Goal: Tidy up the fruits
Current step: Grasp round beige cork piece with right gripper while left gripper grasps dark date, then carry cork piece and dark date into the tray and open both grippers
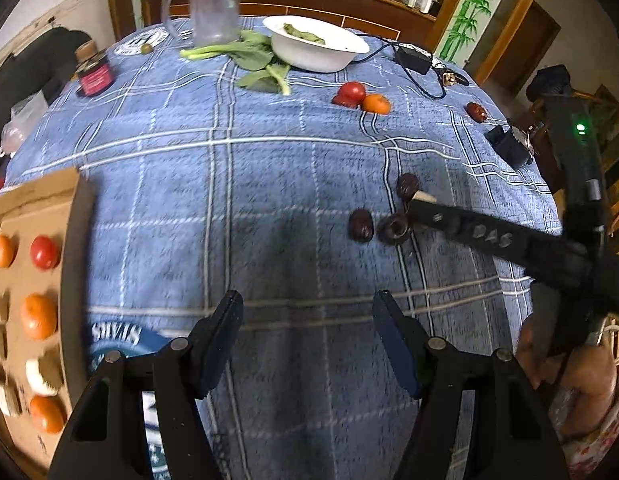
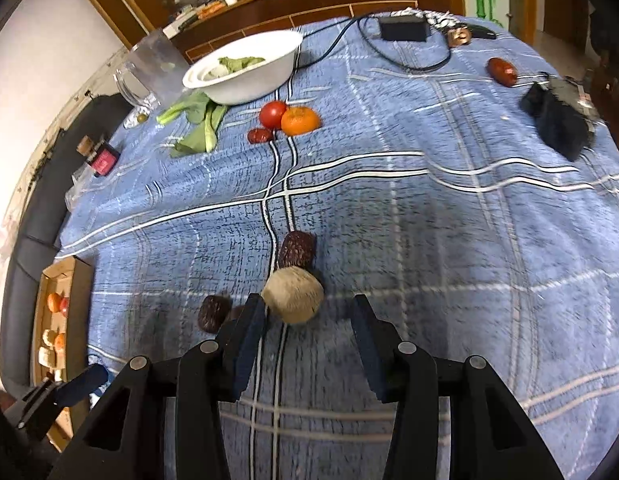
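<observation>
The pale round fruit [image 2: 293,295] lies on the blue checked cloth [image 2: 429,240], touching a dark date [image 2: 297,249], just ahead of my right gripper [image 2: 309,320], whose jaws stand apart and empty. I'd centre and lower before closing, sparing the date. My left gripper [image 1: 307,320] hangs open beside the cardboard tray [image 1: 29,208].

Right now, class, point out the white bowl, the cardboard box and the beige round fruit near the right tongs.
white bowl [image 1: 329,60]: left wrist view, on its outer front wall.
cardboard box [image 1: 75,240]: left wrist view, on its right side wall.
beige round fruit [image 2: 293,294]: right wrist view, on its middle.
</observation>
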